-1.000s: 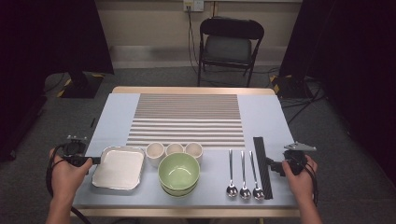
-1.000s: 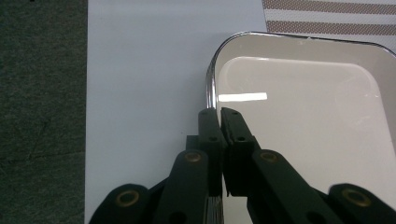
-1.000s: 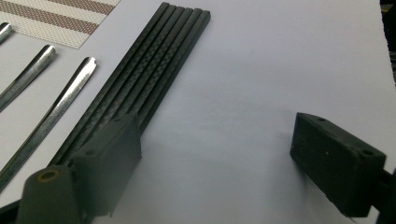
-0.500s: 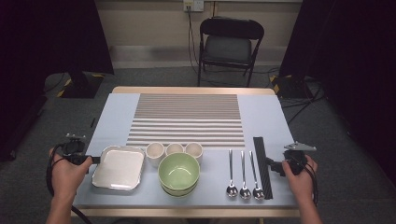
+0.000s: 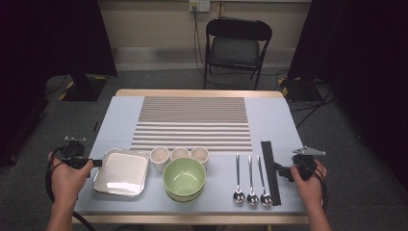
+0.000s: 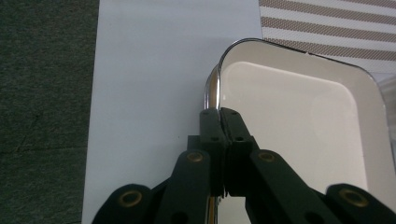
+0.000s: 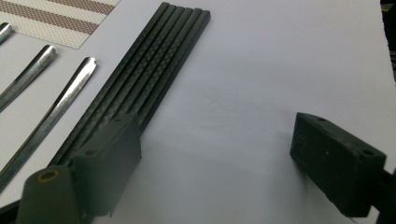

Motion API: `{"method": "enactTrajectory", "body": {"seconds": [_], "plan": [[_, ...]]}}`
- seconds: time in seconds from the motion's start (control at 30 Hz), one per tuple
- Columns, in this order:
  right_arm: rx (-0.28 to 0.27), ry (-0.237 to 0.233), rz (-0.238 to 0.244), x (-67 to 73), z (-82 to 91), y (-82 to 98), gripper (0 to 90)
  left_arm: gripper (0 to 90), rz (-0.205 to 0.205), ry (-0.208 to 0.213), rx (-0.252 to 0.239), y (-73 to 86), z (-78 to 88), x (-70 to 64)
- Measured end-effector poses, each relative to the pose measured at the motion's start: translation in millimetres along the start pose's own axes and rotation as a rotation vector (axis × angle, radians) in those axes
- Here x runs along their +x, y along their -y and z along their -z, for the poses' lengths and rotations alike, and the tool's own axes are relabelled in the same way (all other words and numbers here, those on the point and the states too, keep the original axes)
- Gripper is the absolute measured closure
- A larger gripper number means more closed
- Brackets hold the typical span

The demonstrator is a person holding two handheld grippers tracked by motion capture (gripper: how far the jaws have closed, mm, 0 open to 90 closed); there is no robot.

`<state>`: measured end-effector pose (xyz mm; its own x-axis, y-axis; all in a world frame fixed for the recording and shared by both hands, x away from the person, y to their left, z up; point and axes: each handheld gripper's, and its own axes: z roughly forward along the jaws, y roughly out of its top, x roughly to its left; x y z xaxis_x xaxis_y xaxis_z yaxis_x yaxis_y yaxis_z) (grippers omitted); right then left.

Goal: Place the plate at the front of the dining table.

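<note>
Tray (image 5: pixel 121 172) sits at the near left of the table (image 5: pixel 274 120), white inside with a shiny metal rim, and its left rim is pinched by the left gripper (image 5: pixel 96 163). In the left gripper view that gripper (image 6: pixel 219 114) has its jaws pressed together on the rim of the tray (image 6: pixel 299 116), close to the far left corner, one jaw outside the rim and one inside. The left hand (image 5: pixel 67 175) holds the gripper off the left edge of the table.

Just right of the tray stand three small cups (image 5: pixel 179 155) in a row, and a green bowl (image 5: pixel 184 177) sits near them, on the near side. Farther right lie three spoons (image 5: pixel 250 180) side by side, bowls toward the near edge, and then a bundle of black sticks (image 5: pixel 269 171) running near to far.

The right gripper (image 5: pixel 279 171), held by the right hand (image 5: pixel 308 180), is just right of the sticks. In the right gripper view its jaws are spread wide (image 7: pixel 215 154) with bare table between them; the left jaw lies over the near end of the sticks (image 7: pixel 154 65), whether touching them I cannot tell, and the spoons (image 7: pixel 51 116) lie beyond

A striped mat (image 5: pixel 192 122) covers the far middle of the table
</note>
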<state>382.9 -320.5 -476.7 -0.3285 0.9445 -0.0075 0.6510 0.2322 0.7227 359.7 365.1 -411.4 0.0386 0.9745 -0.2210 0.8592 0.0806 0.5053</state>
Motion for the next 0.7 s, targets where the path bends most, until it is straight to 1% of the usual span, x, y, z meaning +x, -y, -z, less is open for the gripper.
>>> {"method": "enactTrajectory", "body": {"seconds": [0.07,0.13,0.2,0.23,0.27,0.4,0.43,0.47,0.5,0.7], "plan": [[0.0,0.0,0.0,0.0,0.0,0.0,15.1,89.3,0.01,0.01,-0.01,-0.1,2.3,1.8],[0.0,0.0,0.0,0.0,0.0,0.0,15.0,89.3,0.012,0.005,-0.012,0.3,4.3,4.7],[0.0,0.0,0.0,0.0,0.0,0.0,15.1,89.3,0.017,0.011,-0.014,0.6,4.7,5.8],[0.0,0.0,0.0,0.0,0.0,0.0,15.1,89.3,0.02,0.02,-0.018,0.6,5.4,7.2],[0.0,0.0,0.0,0.0,0.0,0.0,15.1,89.2,0.021,0.008,-0.018,0.9,6.6,8.8],[0.0,0.0,0.0,0.0,0.0,0.0,15.1,89.3,0.043,0.009,-0.017,2.4,7.4,13.3],[0.0,0.0,0.0,0.0,0.0,0.0,15.1,89.3,0.046,0.019,-0.017,3.3,8.2,16.1],[0.0,0.0,0.0,0.0,0.0,0.0,15.1,89.2,0.049,0.015,-0.015,3.6,9.2,16.4],[0.0,0.0,0.0,0.0,0.0,0.0,15.1,89.2,0.05,0.008,-0.021,3.7,9.5,16.3],[0.0,0.0,0.0,0.0,0.0,0.0,15.1,89.1,0.043,0.011,-0.025,4.2,9.4,17.0]]}}
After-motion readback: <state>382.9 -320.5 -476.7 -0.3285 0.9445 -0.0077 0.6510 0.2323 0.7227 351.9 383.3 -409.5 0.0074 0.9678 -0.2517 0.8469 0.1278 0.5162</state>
